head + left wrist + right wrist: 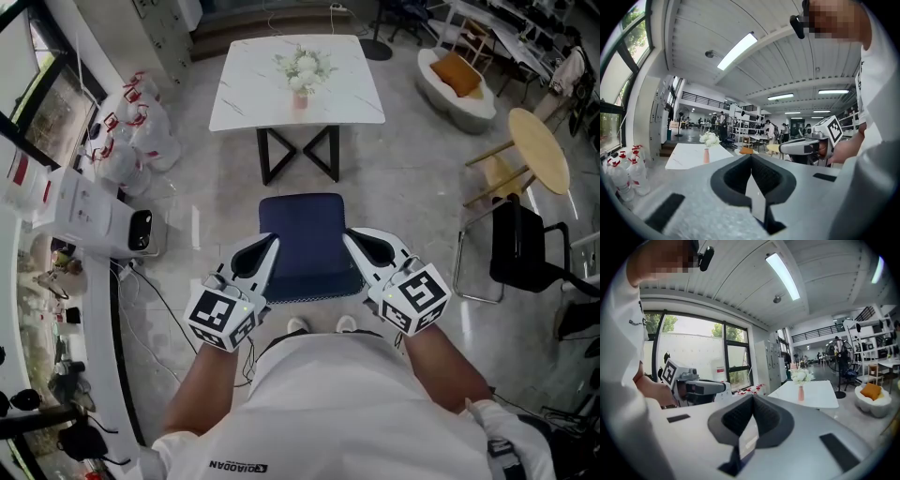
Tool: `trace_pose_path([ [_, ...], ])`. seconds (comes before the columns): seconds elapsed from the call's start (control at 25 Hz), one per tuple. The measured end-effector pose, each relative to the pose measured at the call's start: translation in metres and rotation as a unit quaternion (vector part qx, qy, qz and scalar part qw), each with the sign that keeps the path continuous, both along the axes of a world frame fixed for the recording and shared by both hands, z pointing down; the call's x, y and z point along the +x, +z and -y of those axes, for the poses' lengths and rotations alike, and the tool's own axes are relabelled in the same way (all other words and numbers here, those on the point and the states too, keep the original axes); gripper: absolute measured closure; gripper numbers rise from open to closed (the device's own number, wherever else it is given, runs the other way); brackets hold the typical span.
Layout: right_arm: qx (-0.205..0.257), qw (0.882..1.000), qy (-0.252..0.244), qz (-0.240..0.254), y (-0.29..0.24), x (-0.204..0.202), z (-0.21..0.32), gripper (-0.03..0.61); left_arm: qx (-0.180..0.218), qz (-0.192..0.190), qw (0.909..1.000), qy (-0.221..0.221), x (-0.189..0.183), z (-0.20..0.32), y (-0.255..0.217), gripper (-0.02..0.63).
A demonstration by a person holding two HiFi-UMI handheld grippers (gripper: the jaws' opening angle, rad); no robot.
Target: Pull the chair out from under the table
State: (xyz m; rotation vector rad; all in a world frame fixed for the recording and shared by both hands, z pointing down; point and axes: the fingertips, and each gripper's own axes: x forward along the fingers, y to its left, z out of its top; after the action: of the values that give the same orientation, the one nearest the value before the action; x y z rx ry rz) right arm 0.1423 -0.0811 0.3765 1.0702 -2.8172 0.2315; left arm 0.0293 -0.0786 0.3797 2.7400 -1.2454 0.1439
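**Chair clear of the worktop.** Seen from my head camera, the navy-seated chair stands on the pale floor. It is out from under the white marble worktop, between that worktop's black crossed legs and my shoes. My left tool sits at the seat's left edge and my right tool at its right edge. From this height I cannot tell whether either one touches the chair.

The seat is close to square, a little longer along the line from me to the worktop, and that line meets the worktop near its middle. A paler strip runs along the edge nearest me; I cannot tell from above whether it is the backrest.

Neither gripper view takes in the chair. Each shows its own tool clenched, dark pads pressed together with nothing between them.

The left gripper view looks almost level across the room. It shows the worktop with its vase of white flowers, red-capped bottles at the left and a strip light overhead. My right tool is out to the side, in my hand.

The right gripper view shows the opposite side: my left tool against tall windows, and a white armchair with an orange cushion at the far right.
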Motion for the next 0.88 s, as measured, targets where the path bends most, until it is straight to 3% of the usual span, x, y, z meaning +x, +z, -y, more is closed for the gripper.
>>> trace_pose_path([
  [0.88,-0.005,1.000,-0.007,0.002,0.006,-0.004,-0.011,0.574,0.014,0.026,0.9995,-0.008,0.000,-0.008,0.001,0.604],
])
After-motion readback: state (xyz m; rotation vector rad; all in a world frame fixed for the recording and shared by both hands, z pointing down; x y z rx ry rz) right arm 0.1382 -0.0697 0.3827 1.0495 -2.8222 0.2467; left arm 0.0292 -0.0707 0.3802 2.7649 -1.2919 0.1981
